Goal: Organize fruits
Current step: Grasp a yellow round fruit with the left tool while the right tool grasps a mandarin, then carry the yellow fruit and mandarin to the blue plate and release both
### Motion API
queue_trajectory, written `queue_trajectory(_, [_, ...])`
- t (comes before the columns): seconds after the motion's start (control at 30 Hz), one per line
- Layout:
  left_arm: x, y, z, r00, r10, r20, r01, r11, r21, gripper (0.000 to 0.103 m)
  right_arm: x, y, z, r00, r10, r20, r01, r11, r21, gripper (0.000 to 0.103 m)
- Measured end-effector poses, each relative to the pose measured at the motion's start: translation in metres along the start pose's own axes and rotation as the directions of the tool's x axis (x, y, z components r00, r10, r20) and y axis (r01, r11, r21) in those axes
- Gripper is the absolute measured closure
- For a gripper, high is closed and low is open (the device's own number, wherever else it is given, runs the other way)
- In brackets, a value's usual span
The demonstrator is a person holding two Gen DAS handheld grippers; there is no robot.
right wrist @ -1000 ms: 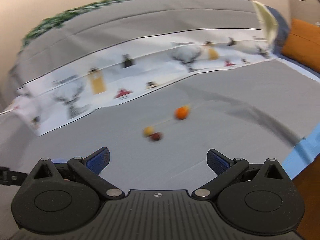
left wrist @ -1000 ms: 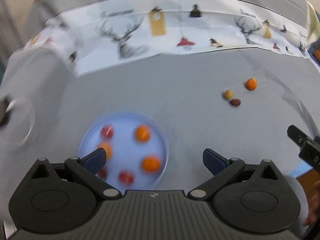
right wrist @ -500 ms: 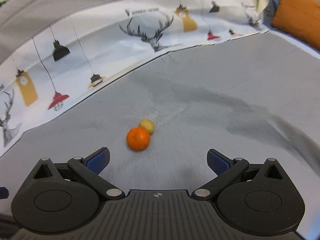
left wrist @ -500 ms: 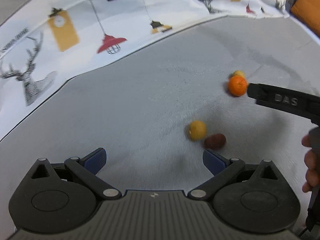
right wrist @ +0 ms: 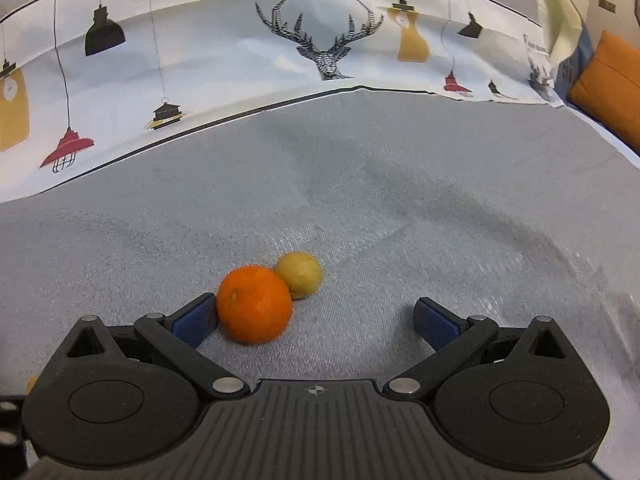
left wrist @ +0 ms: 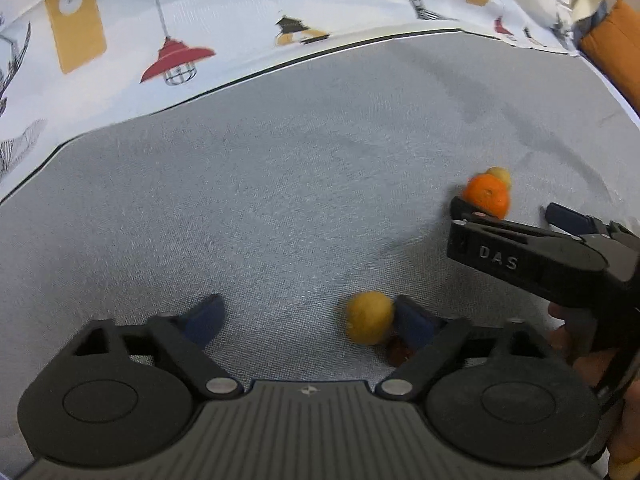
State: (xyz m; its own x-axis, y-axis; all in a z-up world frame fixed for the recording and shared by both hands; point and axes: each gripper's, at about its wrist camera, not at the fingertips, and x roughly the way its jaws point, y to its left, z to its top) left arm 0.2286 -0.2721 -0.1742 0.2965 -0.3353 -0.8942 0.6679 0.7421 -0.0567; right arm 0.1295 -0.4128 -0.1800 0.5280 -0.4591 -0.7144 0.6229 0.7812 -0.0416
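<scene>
**A:** Where's the fruit sorting at? All I see is the grey cloth [right wrist: 400,200], with four loose fruits on it, well in from its far edge where the printed sheet [right wrist: 240,60] starts. No bowl or plate in either view.

**B:** So those four are what's left, I'd guess. Biggest is the orange [right wrist: 254,304], touching a pale yellow fruit [right wrist: 299,275] behind it. The right gripper [right wrist: 314,320] is spread wide, orange right against its left pad, other pad well clear. Nothing pinched yet.

**A:** And the left gripper [left wrist: 308,318]?

**B:** Closing, but not gripping. A yellow fruit [left wrist: 369,317] sits against its right pad, a small dark red fruit [left wrist: 398,354] half hidden behind that finger. How much is already sorted, can't tell.
</scene>
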Motion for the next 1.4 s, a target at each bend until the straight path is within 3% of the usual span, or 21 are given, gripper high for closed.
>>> queue_trajectory(0.03, [-0.003, -0.001, -0.001, 1.000, -0.010, 0.012, 0.010, 1.000, 0.005, 0.031, -0.001, 0.000, -0.001, 1.000, -0.007, -0.005, 0.007, 1.000, 0.005, 0.001])
queue_trajectory(0.1, [-0.009, -0.003, -0.002, 0.998, -0.043, 0.035, 0.042, 0.999, 0.020, 0.076, -0.007, 0.000, -0.003, 1.000, -0.012, -0.005, 0.013, 0.999, 0.031, 0.009])
queue_trajectory(0.13, [-0.010, -0.005, -0.002, 0.998, -0.056, 0.030, 0.055, 0.998, 0.028, 0.076, -0.009, 0.002, -0.003, 1.000, -0.011, 0.014, 0.011, 1.000, 0.027, 0.034])
queue_trajectory(0.17, [-0.011, -0.007, -0.002, 0.998, -0.050, 0.030, 0.049, 0.998, 0.033, 0.076, -0.014, 0.006, -0.003, 1.000, -0.011, 0.029, 0.011, 1.000, -0.004, 0.069])
queue_trajectory(0.37, [-0.044, -0.004, -0.008, 0.997, -0.038, 0.071, 0.036, 0.999, 0.028, 0.076, -0.040, -0.015, -0.004, 1.000, 0.010, 0.008, -0.010, 0.997, 0.081, 0.069])
queue_trajectory(0.73, [-0.183, 0.024, -0.073, 0.993, 0.078, 0.091, -0.071, 0.994, -0.084, 0.075, -0.193, -0.043, -0.009, 0.979, 0.055, 0.196, -0.075, 0.992, 0.100, 0.069])
queue_trajectory(0.93, [-0.265, 0.043, -0.140, 0.986, 0.142, 0.087, -0.128, 0.980, -0.151, 0.075, -0.291, -0.023, -0.030, 0.952, 0.194, 0.237, -0.201, 0.979, 0.009, 0.069])
queue_trajectory(1.17, [-0.335, 0.061, -0.215, 0.980, 0.183, 0.079, -0.162, 0.962, -0.220, 0.075, -0.388, 0.017, -0.079, 0.899, 0.398, 0.181, -0.380, 0.916, -0.128, 0.069])
queue_trajectory(1.4, [-0.379, 0.069, -0.273, 0.975, 0.202, 0.097, -0.173, 0.953, -0.247, 0.075, -0.450, 0.042, -0.123, 0.866, 0.476, 0.153, -0.441, 0.872, -0.215, 0.069])
